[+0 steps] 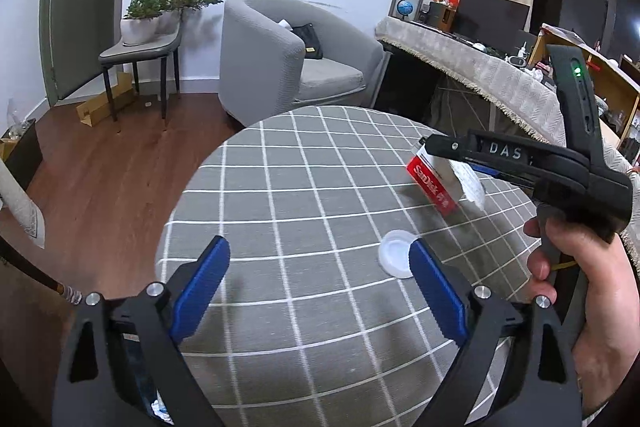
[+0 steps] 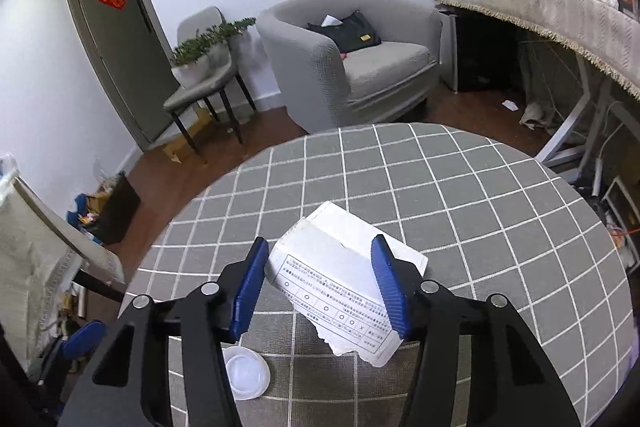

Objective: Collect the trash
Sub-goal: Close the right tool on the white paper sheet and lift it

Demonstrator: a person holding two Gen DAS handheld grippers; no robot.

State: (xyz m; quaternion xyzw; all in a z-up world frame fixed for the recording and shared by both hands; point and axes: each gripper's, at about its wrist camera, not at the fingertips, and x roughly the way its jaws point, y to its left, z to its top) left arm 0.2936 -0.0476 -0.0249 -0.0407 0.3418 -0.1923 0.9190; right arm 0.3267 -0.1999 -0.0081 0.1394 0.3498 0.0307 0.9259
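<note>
Cardboard box (image 2: 340, 279), white and printed with a table of small text, sits between the two blue pads of the right tool (image 2: 316, 285); red side with a brand name visible from the left wrist view (image 1: 434, 183). Right pad pressed on the box's edge; left pad close against the opposite side, though contact there hard to confirm. Appears lifted off the grey checked worktop (image 2: 480, 211), tilted, torn flap hanging toward the tool body. Judged a grip, lightly clamped.

Handling, as a judgement: empty-looking packaging, so very light; thin card, stiff along its folded edges but easily crushed across the open faces. Torn end weak, likely to bend or rip further. Best taken across the narrow sides near a folded corner, with only modest squeeze. Smooth printed surface could slide, though the ribbed pads should help.

Left tool (image 1: 320, 287) spread wide, nothing between its pads. Just beyond its right pad tip, a round white plastic lid (image 1: 398, 254) lying flat on the worktop; seen also below and left of the right tool (image 2: 246, 371). Likewise light, thin and flexible, low to the cloth, so probably awkward to pinch except by its raised rim.

Further out: grey armchair (image 1: 296, 63) past the far edge of the worktop.
</note>
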